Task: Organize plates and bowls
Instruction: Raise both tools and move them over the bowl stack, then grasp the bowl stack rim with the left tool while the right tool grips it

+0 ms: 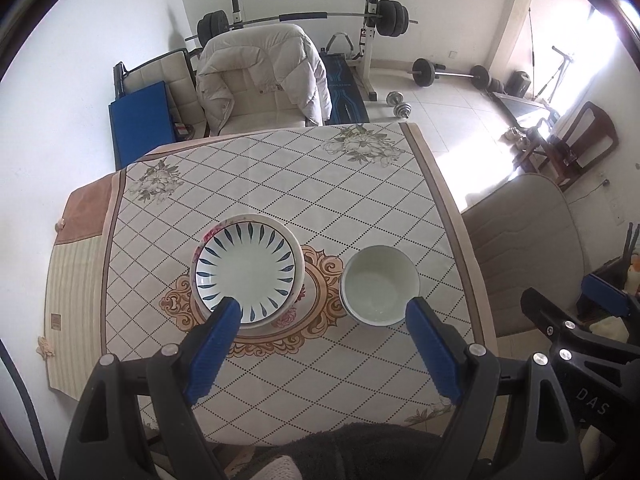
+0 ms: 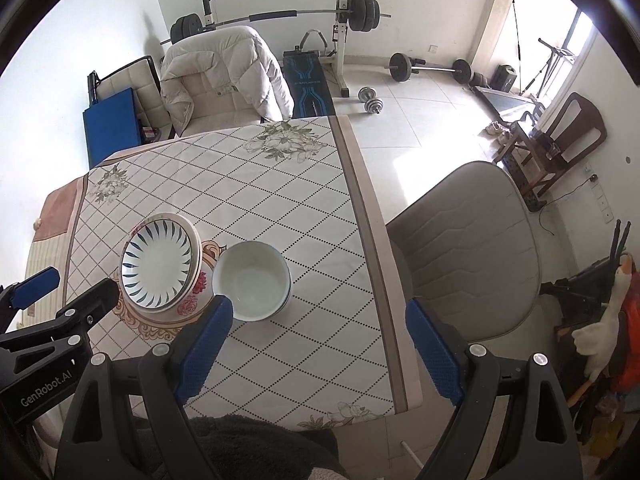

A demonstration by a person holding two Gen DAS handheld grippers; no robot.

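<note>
While hovering spread and empty, left gripper (image 1: 323,320) risks clipping the blue-petal plate (image 1: 249,270), sliding it off the floral plate (image 1: 289,317) beneath, mid-bench (image 1: 280,176). From right view: right gripper (image 2: 320,322) fingers spread, empty; plain white bowl (image 2: 252,280) just beside stack, glossy, slippery.

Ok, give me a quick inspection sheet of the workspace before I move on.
Surface: table under a diamond-pattern floral cloth.
Job's things: blue-petal plate stacked on a floral dish; white bowl beside it, apart, looks nested in another.
Clutter: nothing seen on the cloth.
Grippers: left tool open, empty; right tool open, empty; both above the near edge.
Cables: one cord at the right wall, off the table.
Surroundings: chair with white jacket, barbell rack, grey chair.
</note>
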